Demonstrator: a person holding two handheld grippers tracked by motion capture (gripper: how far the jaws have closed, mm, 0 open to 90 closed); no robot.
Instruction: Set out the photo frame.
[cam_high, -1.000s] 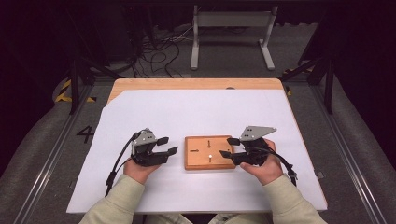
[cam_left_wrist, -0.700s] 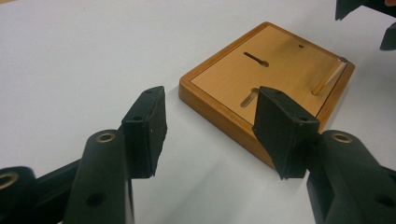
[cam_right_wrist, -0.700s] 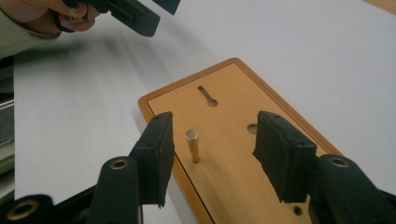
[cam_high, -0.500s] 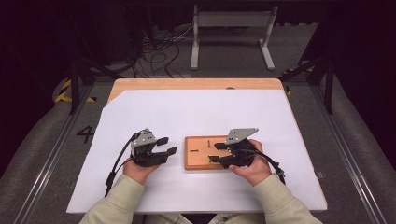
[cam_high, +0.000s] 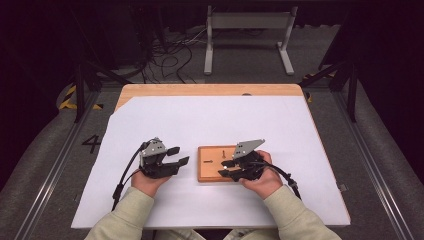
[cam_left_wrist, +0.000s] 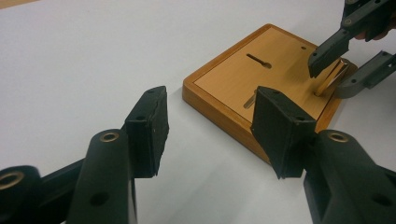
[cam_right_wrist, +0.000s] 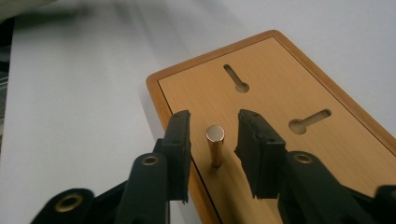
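Right tool (cam_right_wrist: 212, 154): jaws have just been closing and stand either side of a small brass pin (cam_right_wrist: 215, 142); slim gaps show on both sides, so the pads are not yet pressing on it.

Brass pin: upright in a hole at the near-right part of the wooden board (cam_right_wrist: 280, 93), between the right tool's pads; in the left gripper view it shows at the board's far corner (cam_left_wrist: 332, 77).

Handling: likely light, stiff and smooth, so it could slip or tilt under an off-centre squeeze; the bare shaft just below its flat top looks the best place to take hold, with the pads square to it and a straight pull.

Left tool (cam_left_wrist: 210, 126): released, jaws apart on nothing, waiting just beside the board's left edge; seen from above at (cam_high: 172, 157).

Wooden board: a flat orange-rimmed slab with two keyhole slots (cam_right_wrist: 236, 77) cut into its face, lying on the white sheet (cam_high: 280, 125).

Worktop (cam_high: 210, 90): wood, its far strip bare beyond the sheet.

Hands: both of the person's hands rest low, sleeves entering from the near edge.
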